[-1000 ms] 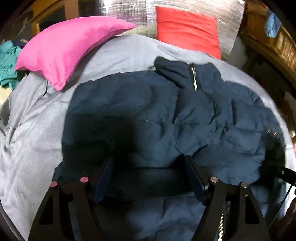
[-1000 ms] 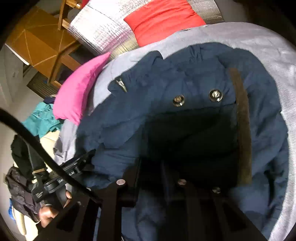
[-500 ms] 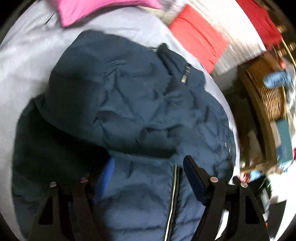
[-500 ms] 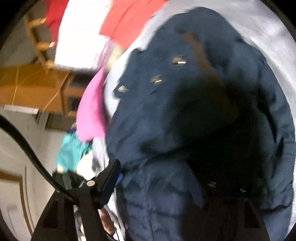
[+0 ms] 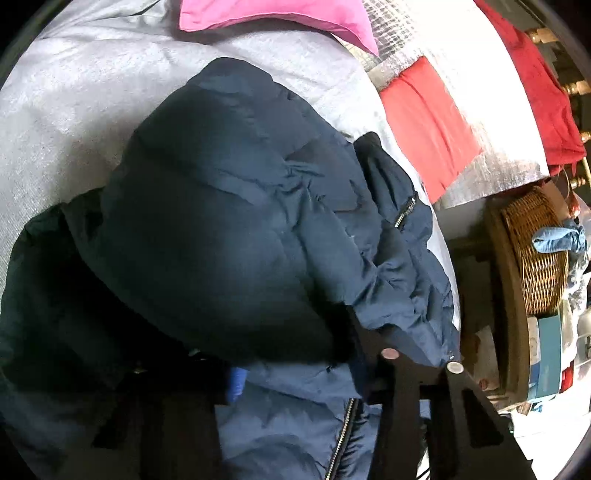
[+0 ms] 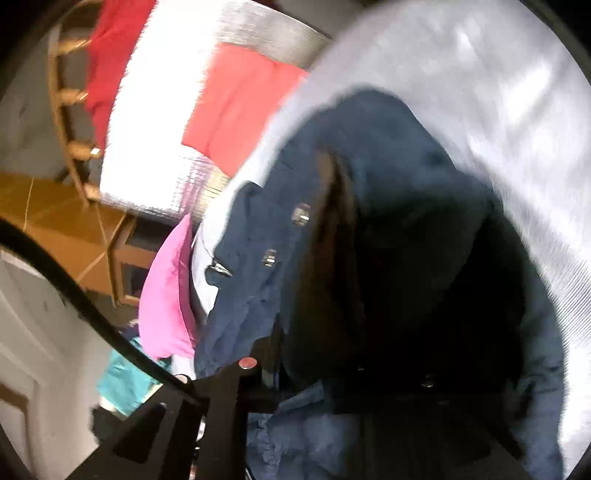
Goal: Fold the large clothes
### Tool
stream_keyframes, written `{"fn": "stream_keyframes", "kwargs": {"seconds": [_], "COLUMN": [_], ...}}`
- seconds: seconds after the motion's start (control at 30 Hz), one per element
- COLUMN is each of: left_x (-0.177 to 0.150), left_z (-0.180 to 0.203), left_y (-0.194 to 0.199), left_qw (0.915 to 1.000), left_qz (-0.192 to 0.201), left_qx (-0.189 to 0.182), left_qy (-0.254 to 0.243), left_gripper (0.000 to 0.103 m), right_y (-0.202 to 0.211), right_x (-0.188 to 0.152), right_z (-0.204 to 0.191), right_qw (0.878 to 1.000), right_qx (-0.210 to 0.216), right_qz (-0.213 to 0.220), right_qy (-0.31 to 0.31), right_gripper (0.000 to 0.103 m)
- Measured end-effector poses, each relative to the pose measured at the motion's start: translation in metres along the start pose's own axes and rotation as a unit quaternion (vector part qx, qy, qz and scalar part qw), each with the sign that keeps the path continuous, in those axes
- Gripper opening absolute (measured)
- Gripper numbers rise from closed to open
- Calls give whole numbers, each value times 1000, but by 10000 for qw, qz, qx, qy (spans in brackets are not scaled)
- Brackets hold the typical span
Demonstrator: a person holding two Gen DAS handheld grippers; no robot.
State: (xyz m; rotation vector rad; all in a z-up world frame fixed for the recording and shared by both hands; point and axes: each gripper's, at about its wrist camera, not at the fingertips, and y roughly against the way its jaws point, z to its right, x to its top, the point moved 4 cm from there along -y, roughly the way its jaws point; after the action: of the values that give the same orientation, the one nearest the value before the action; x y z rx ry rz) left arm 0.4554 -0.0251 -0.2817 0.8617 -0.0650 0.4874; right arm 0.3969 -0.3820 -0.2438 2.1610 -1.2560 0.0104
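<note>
Left wrist view: left gripper (image 5: 295,373) low in frame, jaws closing with a fold of jacket (image 5: 236,229) between them; blue pad at one side, black finger (image 5: 373,354) at the other, cloth bunched in the gap. Bulk of jacket straight ahead and above the jaws, puffed into a dark mound on the grey bed (image 5: 74,110). Long axis slanting from near the jaws up and right toward the collar and zip pull. Zipper (image 5: 345,432) trailing down past the right finger. Pink pillow (image 5: 273,14) and red cloth (image 5: 428,122) well beyond.

Right wrist view: blurred. Right gripper (image 6: 295,376) pinched tight, apparently on jacket edge; far finger lost in dark cloth. Jacket (image 6: 388,155) ahead and right, navy, quilted, two metal snaps (image 6: 301,214) left of a brown strip. Both grippers at the near hem, neither clearly nearer; likely ready to carry that edge toward the collar.
</note>
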Motion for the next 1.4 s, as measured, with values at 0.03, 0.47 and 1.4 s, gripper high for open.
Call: {"fn": "stream_keyframes", "kwargs": {"seconds": [0.03,0.47,1.4], "left_x": [0,-13,13], "left_z": [1,-1,8], "left_y": [0,24,46], "left_qw": [9999,9969,9670], "left_qz": [-30,-406,889], "left_qx": [65,468,1774], "left_qy": [-86,-484,-1596], "left_gripper": [45,58,66], "right_y": [4,6,-5], "right_x": [1,4,-12], "right_z": [-3,21,-38], "right_qw": [10000,9951,9805], "right_qx": [-22,-358,-349], "right_qz": [69,-827,-790], "right_qy": [64,-405,1764], "right_gripper": [16,32,28]}}
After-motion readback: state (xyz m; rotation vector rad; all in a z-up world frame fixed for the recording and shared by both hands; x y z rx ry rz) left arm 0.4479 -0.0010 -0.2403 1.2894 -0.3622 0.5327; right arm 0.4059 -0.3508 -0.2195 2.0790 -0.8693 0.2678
